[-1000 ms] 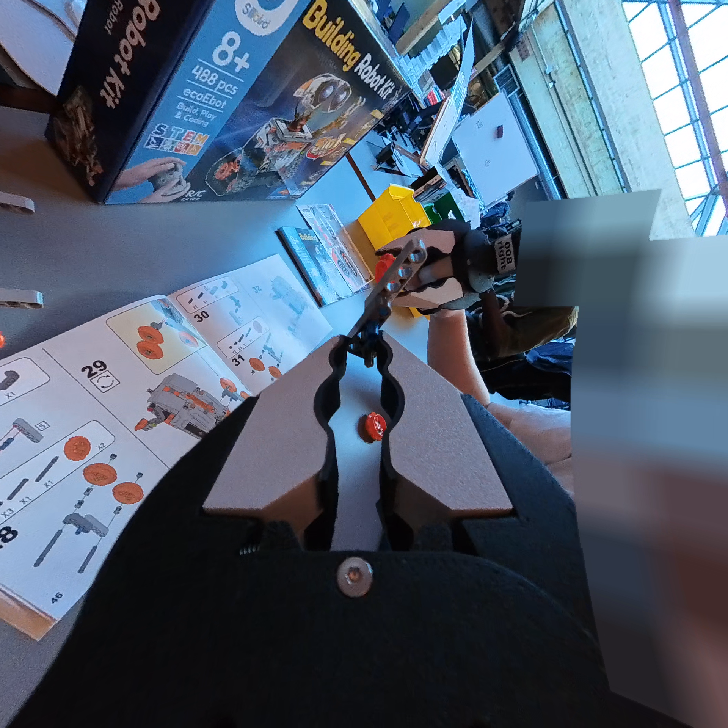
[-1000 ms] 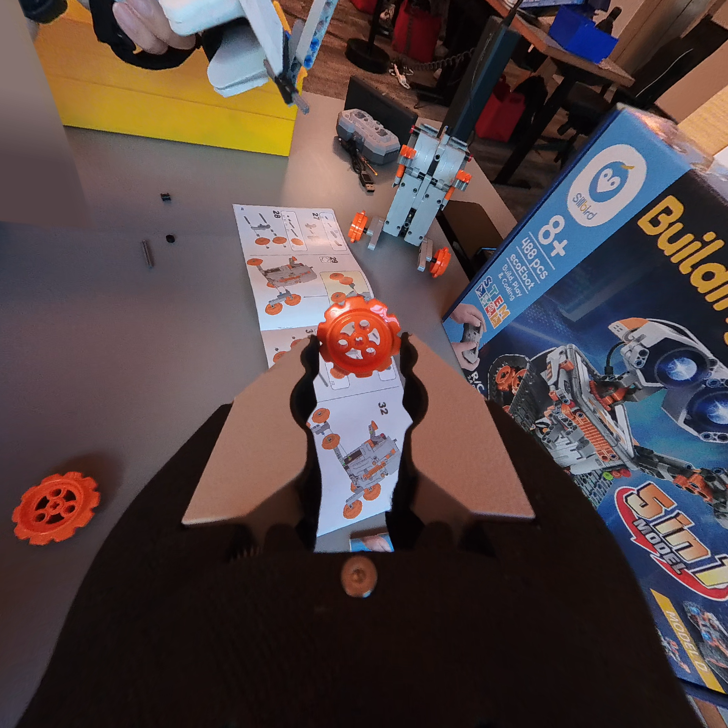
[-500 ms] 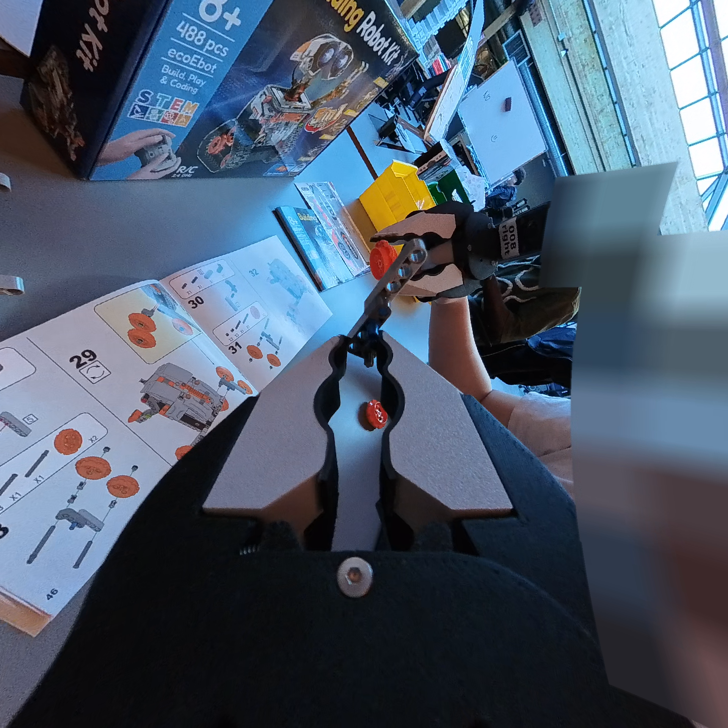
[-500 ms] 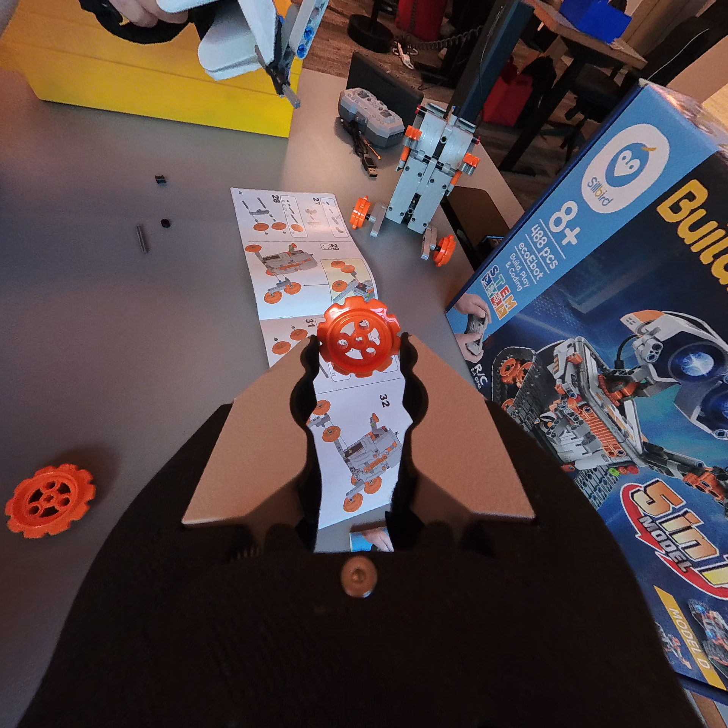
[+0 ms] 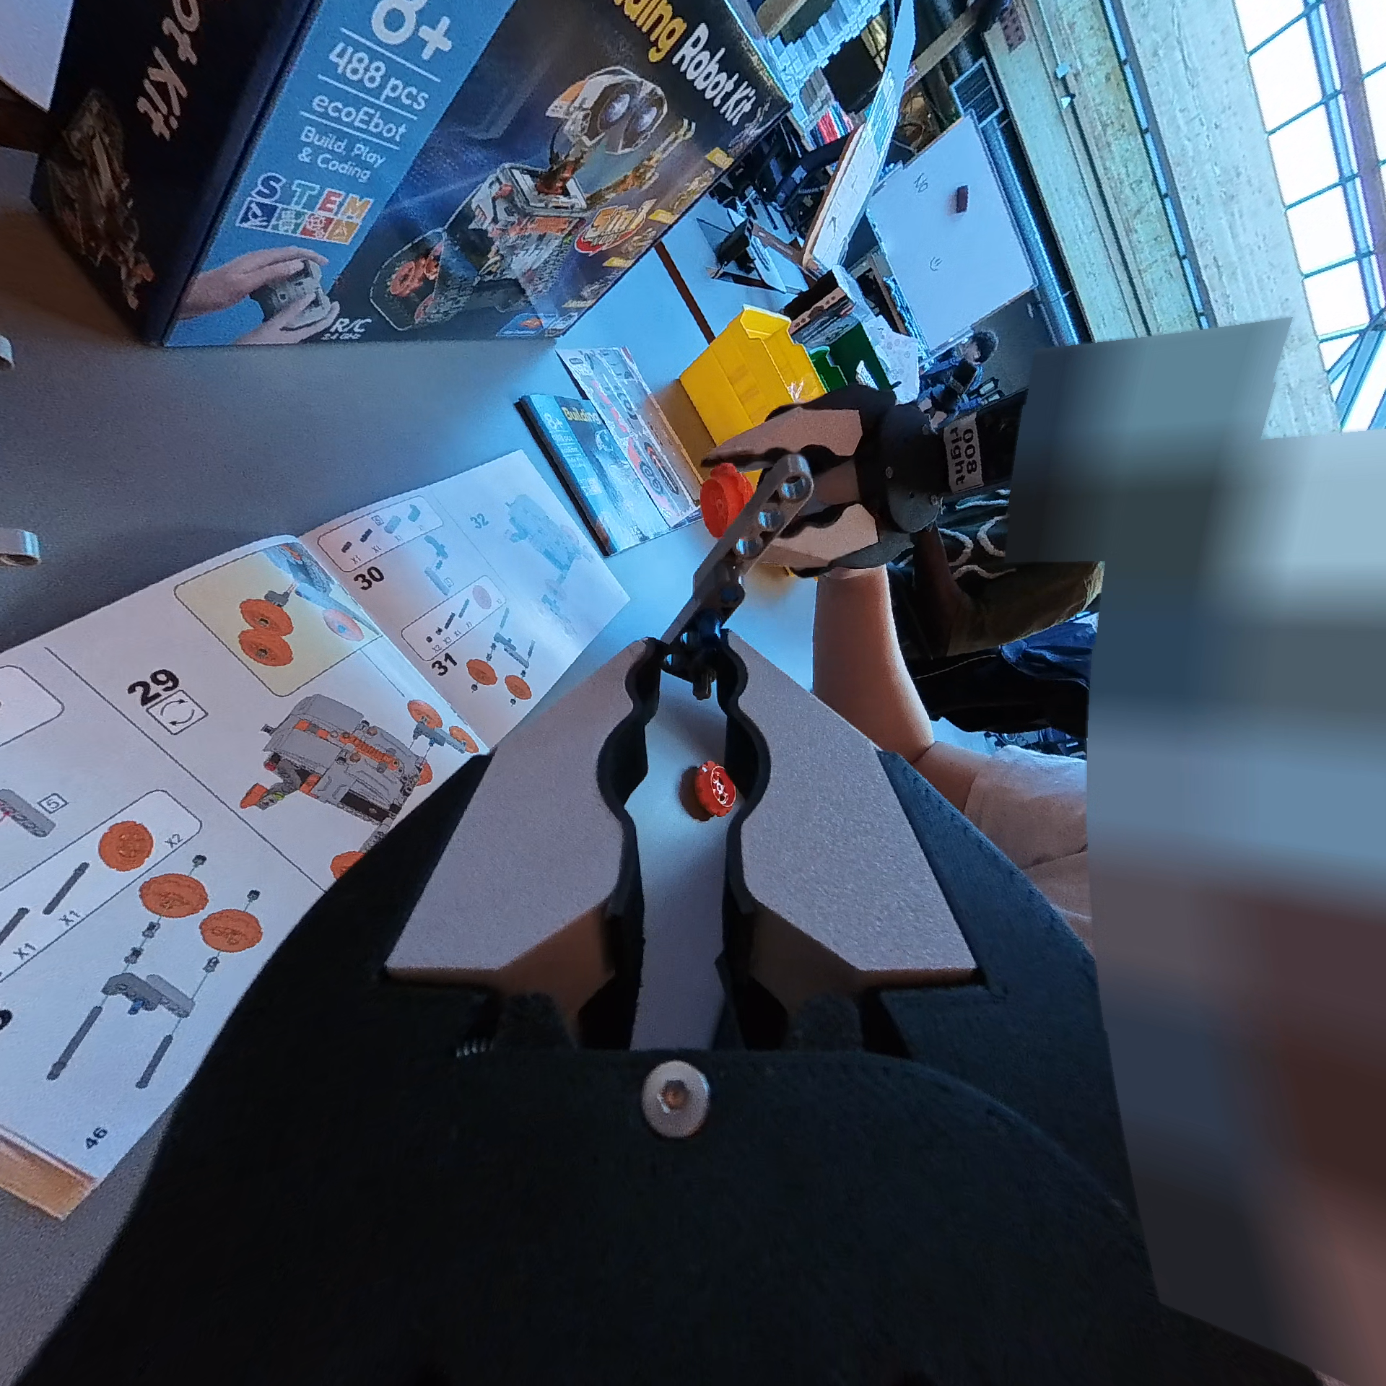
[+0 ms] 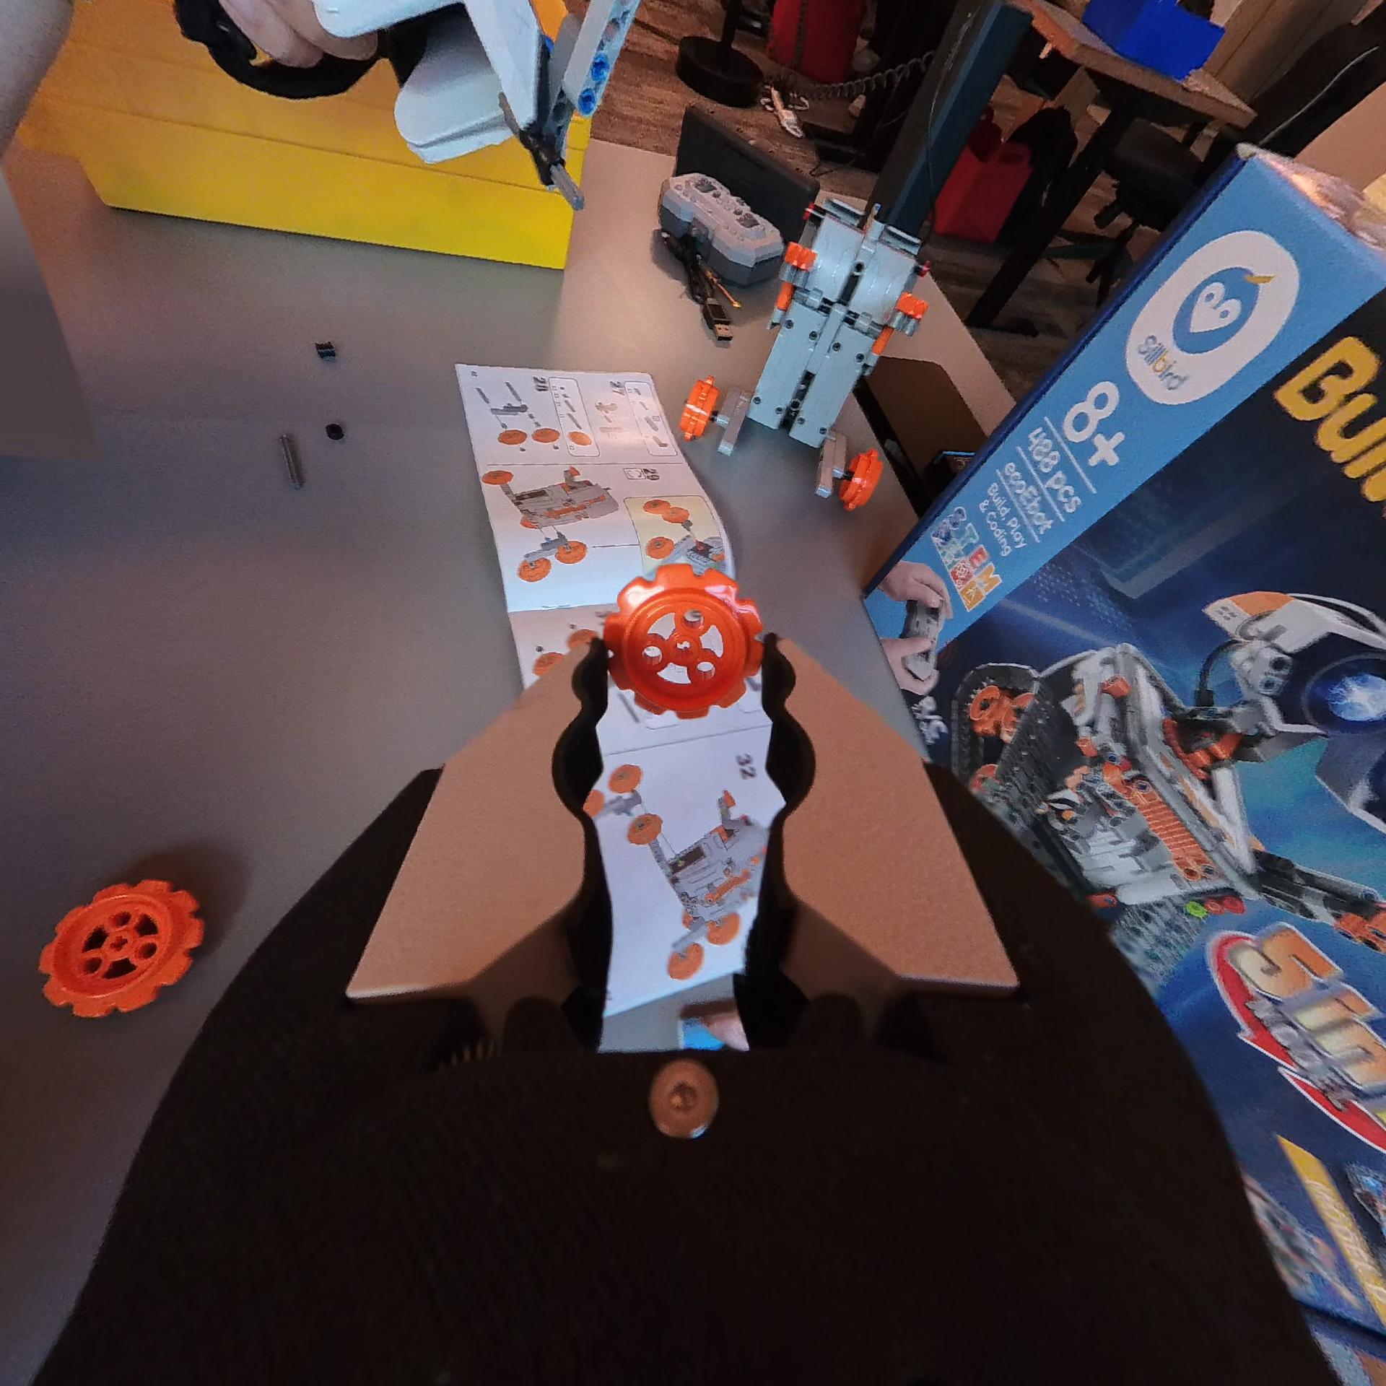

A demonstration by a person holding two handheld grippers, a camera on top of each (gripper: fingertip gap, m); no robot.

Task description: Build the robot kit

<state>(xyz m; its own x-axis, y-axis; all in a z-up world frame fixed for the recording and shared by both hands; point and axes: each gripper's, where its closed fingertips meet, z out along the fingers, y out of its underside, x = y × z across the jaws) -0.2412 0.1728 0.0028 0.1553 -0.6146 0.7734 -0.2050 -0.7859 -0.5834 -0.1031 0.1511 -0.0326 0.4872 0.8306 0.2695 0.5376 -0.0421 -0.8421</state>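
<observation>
Wide room behind, with tall windows (image 5: 1320, 112) and a white board (image 5: 952, 247). Below, a flat grey table (image 6: 225, 637). On it, largest first: a big blue cardboard kit box (image 6: 1170, 675) at the right of the right wrist view; a long yellow plastic bin (image 6: 247, 157) at the far edge; an open white paper instruction booklet (image 5: 247, 720); a half-built grey and orange brick robot model (image 6: 832, 337) standing beyond the booklet, a grey controller (image 6: 716, 225) just behind it; a loose orange plastic toothed wheel (image 6: 120, 946) lying flat, well apart from the booklet; a short grey axle pin (image 6: 291, 459) near two tiny black pieces.

Compared with one second ago: box and booklet shifted a little in both views, grips unchanged; right gripper now slightly higher and closer in the left wrist view.

Left gripper (image 5: 694, 660) closed narrow on a thin grey perforated beam (image 5: 750, 540); long axis slanting up and away from the tips, toward the right gripper (image 6: 684, 645). Right gripper clamped on a second orange toothed wheel (image 6: 684, 637), held above the booklet, flat face toward the camera.
</observation>
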